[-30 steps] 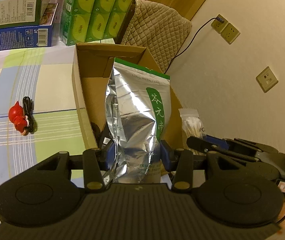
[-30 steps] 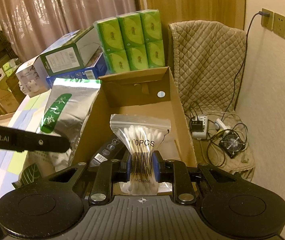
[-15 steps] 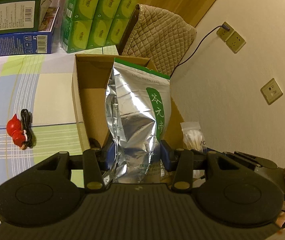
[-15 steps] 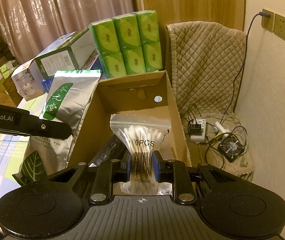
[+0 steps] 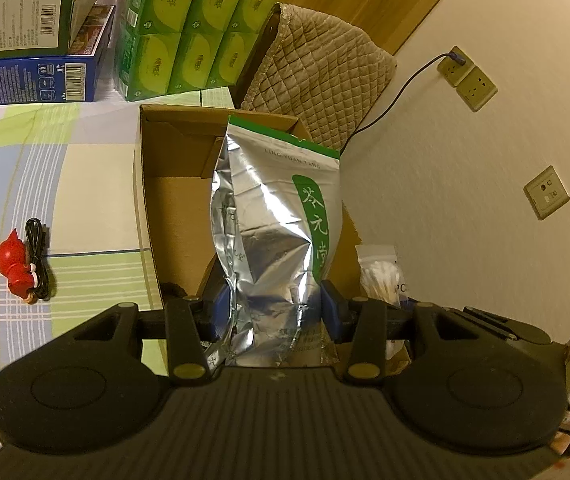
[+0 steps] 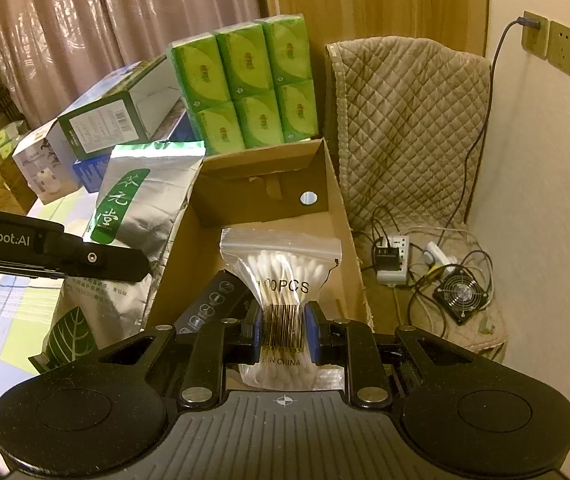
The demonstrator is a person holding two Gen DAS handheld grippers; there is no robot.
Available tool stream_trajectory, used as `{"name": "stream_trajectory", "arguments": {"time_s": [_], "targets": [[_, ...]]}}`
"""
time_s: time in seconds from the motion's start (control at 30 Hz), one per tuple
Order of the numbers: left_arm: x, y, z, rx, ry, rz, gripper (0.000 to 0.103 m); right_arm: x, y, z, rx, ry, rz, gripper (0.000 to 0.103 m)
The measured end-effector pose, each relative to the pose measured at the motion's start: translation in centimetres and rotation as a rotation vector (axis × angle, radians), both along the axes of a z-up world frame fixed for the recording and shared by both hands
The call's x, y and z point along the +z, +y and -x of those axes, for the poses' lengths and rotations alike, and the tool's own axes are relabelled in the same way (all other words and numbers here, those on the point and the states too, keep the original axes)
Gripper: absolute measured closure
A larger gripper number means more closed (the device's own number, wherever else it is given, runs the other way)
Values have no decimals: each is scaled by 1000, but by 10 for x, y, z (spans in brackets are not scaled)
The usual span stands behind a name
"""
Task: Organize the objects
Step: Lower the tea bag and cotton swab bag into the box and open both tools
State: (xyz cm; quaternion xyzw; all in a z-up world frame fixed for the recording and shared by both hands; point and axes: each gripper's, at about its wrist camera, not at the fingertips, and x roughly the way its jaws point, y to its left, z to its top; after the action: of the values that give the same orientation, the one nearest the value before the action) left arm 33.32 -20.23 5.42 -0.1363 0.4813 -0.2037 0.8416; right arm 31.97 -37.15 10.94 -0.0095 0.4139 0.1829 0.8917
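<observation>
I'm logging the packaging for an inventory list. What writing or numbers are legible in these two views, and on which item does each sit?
"LING YUAN TANG": silver foil pouch, below its green top edge.
Three Chinese characters on the pouch's green band: too stylised for me to transcribe.
"00PCS" and "IN CHINA": cotton swab bag; a fold hides the start of each.
"enRobot.AI": left hand-held gripper.
Barcode digits and print on the green box and blue box: too small.

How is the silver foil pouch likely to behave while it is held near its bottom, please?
The silver foil pouch looks semi-stiff: it stands upright above the left hand-held gripper, yet creases show the foil dents easily. Held low with most of it above the pads, it may lean or tip. The glossy foil could probably slip in a light grip.
</observation>
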Motion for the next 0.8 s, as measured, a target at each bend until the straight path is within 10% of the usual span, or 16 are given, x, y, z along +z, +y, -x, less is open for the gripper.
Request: {"name": "stream_trajectory", "arguments": {"time_s": [0.8], "targets": [[-4,19,0,33,-24,-1,46,-7,3,-1,3,19,-15,84]]}}
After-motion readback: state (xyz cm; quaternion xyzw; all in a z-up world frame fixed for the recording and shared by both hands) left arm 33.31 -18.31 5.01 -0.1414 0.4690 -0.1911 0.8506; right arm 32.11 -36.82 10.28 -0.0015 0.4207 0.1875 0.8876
